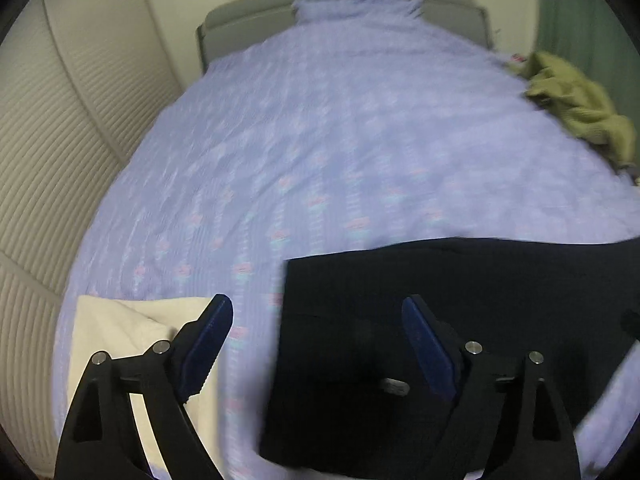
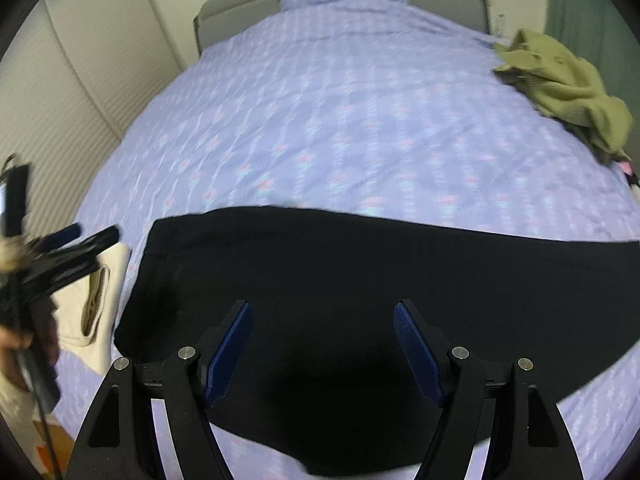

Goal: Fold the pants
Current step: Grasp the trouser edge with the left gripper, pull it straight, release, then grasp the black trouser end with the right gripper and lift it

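Dark navy pants (image 2: 360, 280) lie flat on the lilac patterned bedspread (image 2: 340, 120), stretching from centre left to the right edge. They also show in the left wrist view (image 1: 440, 300), waistband end near the left with a small metal clasp (image 1: 394, 386). My left gripper (image 1: 318, 320) is open and empty, hovering over the pants' left edge; it also appears at the far left of the right wrist view (image 2: 76, 240). My right gripper (image 2: 323, 320) is open and empty above the middle of the pants.
A folded cream garment (image 1: 132, 332) lies on the bed left of the pants. A crumpled olive-green garment (image 2: 560, 92) sits at the far right edge of the bed. A grey headboard (image 2: 240, 8) is at the back, a ribbed wall (image 1: 48, 160) on the left.
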